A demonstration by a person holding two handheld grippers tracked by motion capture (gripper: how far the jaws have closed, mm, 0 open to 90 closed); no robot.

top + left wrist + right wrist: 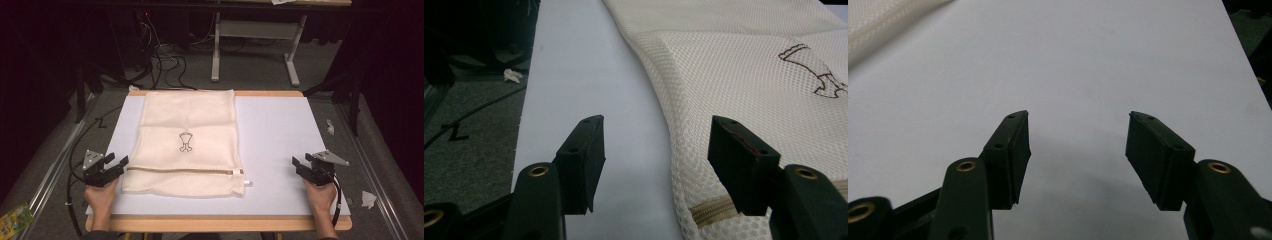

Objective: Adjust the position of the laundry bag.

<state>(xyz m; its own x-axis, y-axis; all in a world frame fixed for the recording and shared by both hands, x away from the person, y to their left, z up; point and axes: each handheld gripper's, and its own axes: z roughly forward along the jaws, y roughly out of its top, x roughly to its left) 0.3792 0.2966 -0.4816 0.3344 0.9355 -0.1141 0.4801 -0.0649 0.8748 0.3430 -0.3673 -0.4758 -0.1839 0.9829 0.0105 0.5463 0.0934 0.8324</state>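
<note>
Now both grippers wait beside the mesh bag (187, 142).
Flat on the counter (280, 150), it lies at 3 o'clock of the left gripper (121, 163); right gripper (295, 163) far off, fingers (1010, 150) wide on both.

The black two-jaw left gripper (117, 165) and its twin, the black two-jaw right gripper (299, 166), each carry a grey three-cornered plate on top and a black cable trailing toward six o'clock. Brass-ringed screw holes mark the arms behind flat, rectangular rubber pads (585, 160). The person's bare hands wear no sleeves.
</note>
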